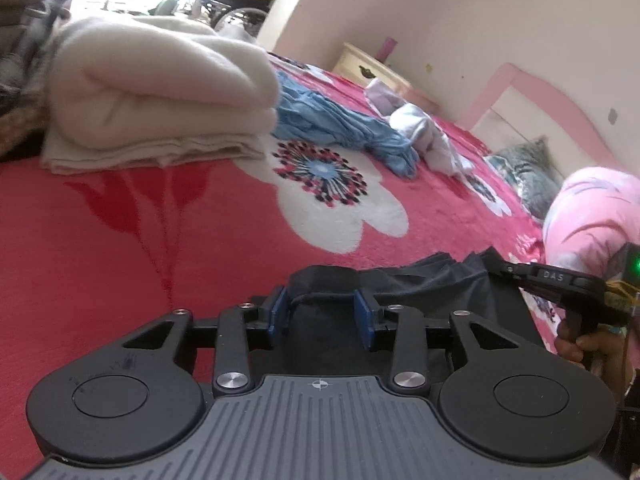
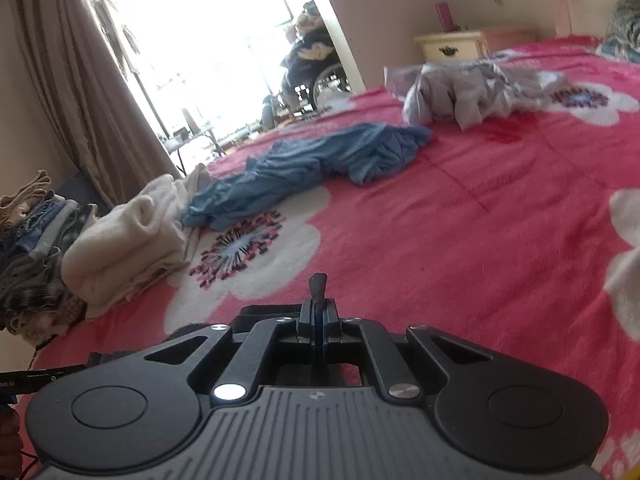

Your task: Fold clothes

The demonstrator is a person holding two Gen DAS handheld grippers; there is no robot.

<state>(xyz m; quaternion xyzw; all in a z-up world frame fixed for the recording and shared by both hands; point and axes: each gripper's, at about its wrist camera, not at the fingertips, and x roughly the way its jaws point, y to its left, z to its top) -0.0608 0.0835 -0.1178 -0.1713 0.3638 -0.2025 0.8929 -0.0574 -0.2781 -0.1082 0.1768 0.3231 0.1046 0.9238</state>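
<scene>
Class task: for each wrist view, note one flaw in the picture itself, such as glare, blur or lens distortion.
Left wrist view: the fisheye bows the wall, and the cream folded blanket looks soft. Right wrist view: the window is blown out to white, and the grey clothes are smeared.

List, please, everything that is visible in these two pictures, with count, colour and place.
dark garment: one, black, near edge of bed, between the claws
folded blanket: one, cream, left side of bed
blue garment: one, crumpled, middle of bed
pale garment: one, lilac-grey, crumpled, far side of bed
clothes stack: one, mixed colours, beside the bed, left
bedspread: one, red with white flowers
nightstand: one, cream, by wall
left claw: jaws apart around a fold of the dark garment
right claw: shut on a pinch of dark cloth
</scene>
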